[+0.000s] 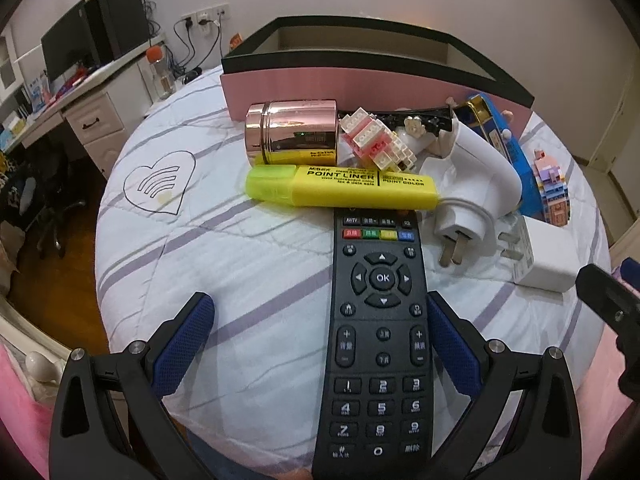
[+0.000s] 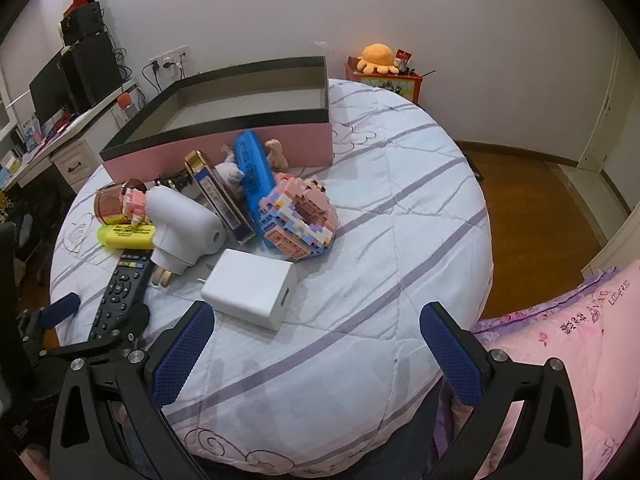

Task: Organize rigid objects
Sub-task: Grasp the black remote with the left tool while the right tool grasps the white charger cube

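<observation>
Both tongs, left [image 1: 320, 320] and right [image 2: 316, 326], have black triangular-cutout frames, silver screws and blue mesh-textured pads [image 2: 182, 354] on their fingers.

A bedroom in a home. The things lie on a round bed [image 2: 400, 216] under a white quilt with purple stripes, and a pink floral pillow [image 2: 560, 332] sits at its right edge. A white desk [image 1: 80, 108] with a monitor [image 1: 64, 48] stands by the wall, and a plush toy [image 2: 378, 58] sits on a box over a wooden floor [image 2: 532, 208].
</observation>
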### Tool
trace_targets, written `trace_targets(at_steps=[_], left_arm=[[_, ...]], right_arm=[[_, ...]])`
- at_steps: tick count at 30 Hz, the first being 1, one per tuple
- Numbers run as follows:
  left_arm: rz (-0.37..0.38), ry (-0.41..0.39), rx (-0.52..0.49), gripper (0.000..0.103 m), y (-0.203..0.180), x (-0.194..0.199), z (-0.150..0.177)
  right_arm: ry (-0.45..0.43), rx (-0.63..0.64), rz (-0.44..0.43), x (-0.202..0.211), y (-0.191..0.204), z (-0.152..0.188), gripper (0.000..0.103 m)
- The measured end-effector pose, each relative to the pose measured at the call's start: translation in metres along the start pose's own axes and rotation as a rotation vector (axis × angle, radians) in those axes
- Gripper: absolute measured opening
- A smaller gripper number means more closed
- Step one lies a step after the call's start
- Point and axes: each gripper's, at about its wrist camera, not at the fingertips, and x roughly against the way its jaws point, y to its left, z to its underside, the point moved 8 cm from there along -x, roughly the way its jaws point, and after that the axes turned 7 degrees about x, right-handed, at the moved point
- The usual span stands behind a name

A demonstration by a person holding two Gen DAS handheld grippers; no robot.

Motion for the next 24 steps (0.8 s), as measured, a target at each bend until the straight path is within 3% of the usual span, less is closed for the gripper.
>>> trace_targets(at_steps=[11, 13, 15, 21, 24], left_arm=[[0.019, -0.023, -0.022, 0.097, 0.001, 0.001, -0.002], [0.024, -0.028, -0.025, 0.092, 0.001, 0.002, -0.002], [0.03, -0.035, -0.021, 0.078, 0.003, 0.005, -0.003], [0.057, -0.036, -0.012, 0.049, 0.012, 0.01, -0.007], [0.072, -0.033, 0.0, 0.044, 0.018, 0.011, -0.009]], right_arm=[[0.009, 0.001, -0.034, -0.016, 0.018, -0.004, 0.101], [0.018, -0.006, -0.04, -0.021, 0.02, -0.005, 0.098], [0.027, -0.017, -0.046, -0.025, 0.022, -0.005, 0.097], [0.029, -0.029, -0.051, -0.034, 0.031, -0.006, 0.096], [0.029, -0.03, -0.038, -0.04, 0.036, -0.008, 0.092]])
